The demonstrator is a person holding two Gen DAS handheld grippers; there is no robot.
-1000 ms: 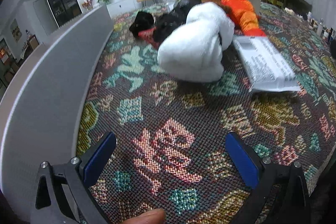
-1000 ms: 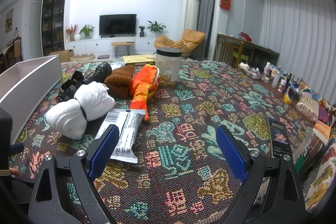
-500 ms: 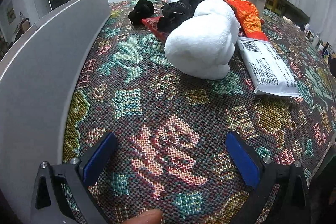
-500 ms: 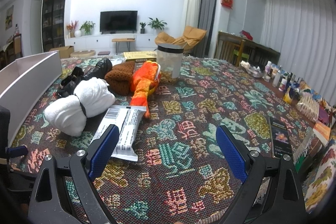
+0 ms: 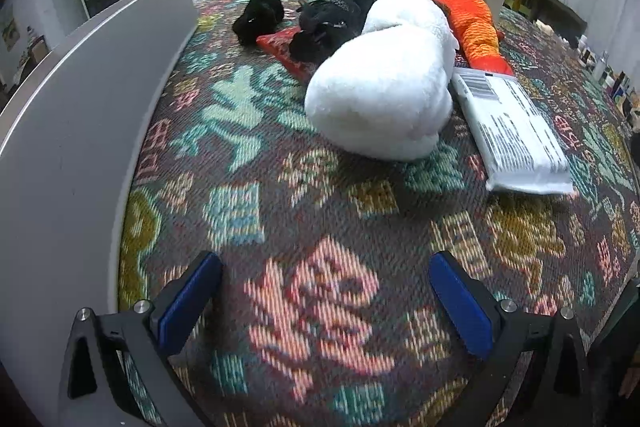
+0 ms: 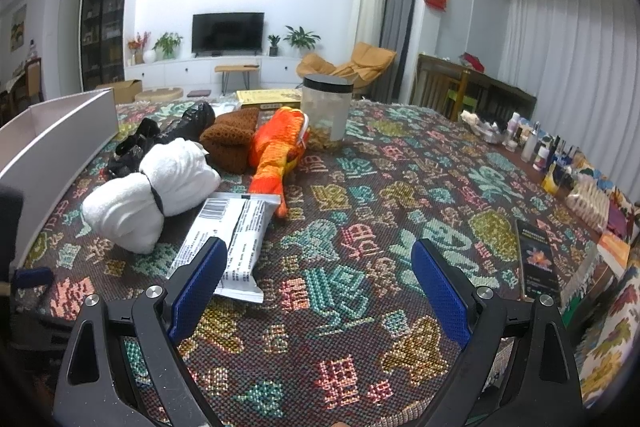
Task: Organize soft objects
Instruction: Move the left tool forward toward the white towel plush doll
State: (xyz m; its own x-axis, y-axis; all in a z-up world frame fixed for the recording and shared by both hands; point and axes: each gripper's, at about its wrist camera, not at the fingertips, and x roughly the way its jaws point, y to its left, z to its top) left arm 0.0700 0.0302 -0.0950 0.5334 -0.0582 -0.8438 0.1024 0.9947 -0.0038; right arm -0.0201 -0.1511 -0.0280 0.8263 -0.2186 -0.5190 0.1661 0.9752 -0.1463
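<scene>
**Soft objects wait beside the box, both tools empty**

The soft objects lie in a loose cluster on the patterned surface [image 6: 360, 195], and the white plush bundle [image 5: 384, 95] serves as the landmark. Left of it stands the grey box [image 5: 80, 131], its wall close by. Behind the bundle, toward the box, sit the black soft items [image 5: 332, 19]; behind it and slightly right lies the brown knit piece [image 6: 232, 143]. Right of the bundle stretches the orange plush [image 6: 276, 151], and touching the bundle's right side is the white printed packet [image 5: 516, 131]. Further right and back stands a clear jar [image 6: 326, 115].

The left tool [image 5: 324, 303] hovers low in front of the bundle, spread wide, gripping nothing. The right tool [image 6: 318, 285] is likewise wide apart and empty, its left finger overlapping the packet's near end in the view.

Likely risks: the plush compresses, so a shallow pinch could slip off, and closing on the bundle may drag the packet along, since they touch.
</scene>
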